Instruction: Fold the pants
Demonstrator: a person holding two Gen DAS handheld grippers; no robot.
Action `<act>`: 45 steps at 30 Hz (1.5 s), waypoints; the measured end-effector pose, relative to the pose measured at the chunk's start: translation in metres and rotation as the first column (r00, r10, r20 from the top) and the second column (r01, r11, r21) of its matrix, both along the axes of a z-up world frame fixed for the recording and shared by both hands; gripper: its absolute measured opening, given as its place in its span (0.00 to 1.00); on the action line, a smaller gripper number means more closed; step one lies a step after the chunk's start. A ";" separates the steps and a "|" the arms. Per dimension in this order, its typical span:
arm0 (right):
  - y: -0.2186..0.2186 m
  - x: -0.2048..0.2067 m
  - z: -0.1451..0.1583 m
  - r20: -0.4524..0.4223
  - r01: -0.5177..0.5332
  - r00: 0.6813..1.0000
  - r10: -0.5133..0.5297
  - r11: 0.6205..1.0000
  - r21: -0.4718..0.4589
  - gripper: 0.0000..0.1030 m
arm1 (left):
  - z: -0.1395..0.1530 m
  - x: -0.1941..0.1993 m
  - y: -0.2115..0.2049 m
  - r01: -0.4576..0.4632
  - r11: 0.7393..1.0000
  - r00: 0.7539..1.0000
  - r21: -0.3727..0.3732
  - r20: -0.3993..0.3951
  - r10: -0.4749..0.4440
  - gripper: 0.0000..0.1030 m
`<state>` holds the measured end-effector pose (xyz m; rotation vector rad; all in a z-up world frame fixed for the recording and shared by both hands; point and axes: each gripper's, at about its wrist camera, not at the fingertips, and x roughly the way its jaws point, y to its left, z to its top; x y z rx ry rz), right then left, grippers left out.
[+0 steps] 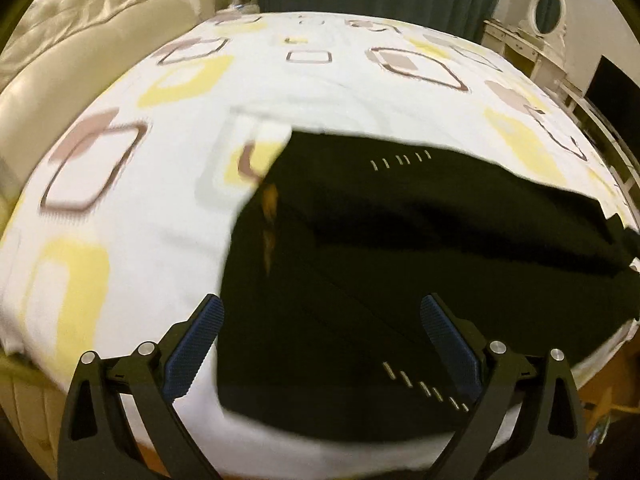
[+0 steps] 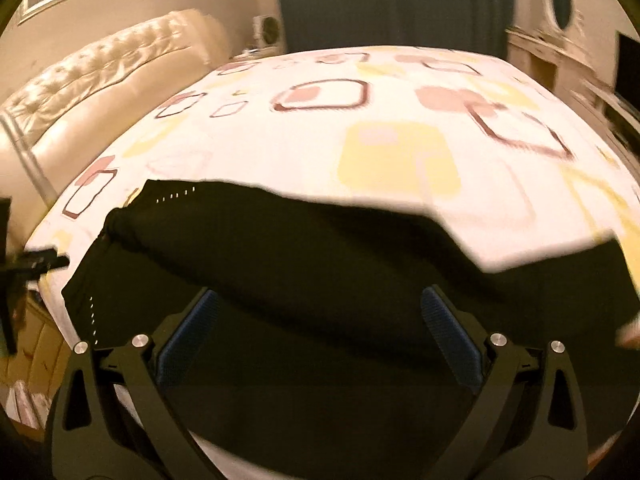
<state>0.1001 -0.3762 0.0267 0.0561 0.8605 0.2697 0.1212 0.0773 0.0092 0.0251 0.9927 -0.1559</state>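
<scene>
On patterned bedsheet [image 1: 120, 240], black pants [image 1: 400, 260], no legible writing.

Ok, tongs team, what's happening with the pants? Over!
Left tongs open, empty. Right tongs open, empty. Black pants lying on patterned bedsheet. Nothing in the way.
</scene>
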 end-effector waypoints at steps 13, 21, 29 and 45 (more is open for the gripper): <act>0.009 0.148 -0.058 -0.247 -0.228 0.948 0.200 0.970 -0.089 0.98 | -0.050 0.180 0.034 0.088 0.992 0.993 -0.092 -0.065 -0.094 0.95; 0.022 0.170 -0.087 -0.357 -0.327 0.884 0.301 0.945 -0.013 0.69 | -0.072 0.200 0.018 0.208 0.974 0.969 -0.086 -0.118 -0.217 0.58; 0.041 0.164 -0.065 -0.341 -0.375 0.883 0.323 0.922 -0.096 0.07 | -0.057 0.201 0.011 0.232 0.967 0.963 -0.105 -0.117 -0.244 0.15; 0.075 0.023 0.017 0.054 -0.277 0.948 0.312 0.899 -0.338 0.07 | 0.030 0.106 0.062 0.169 0.939 0.985 -0.298 0.087 -0.150 0.13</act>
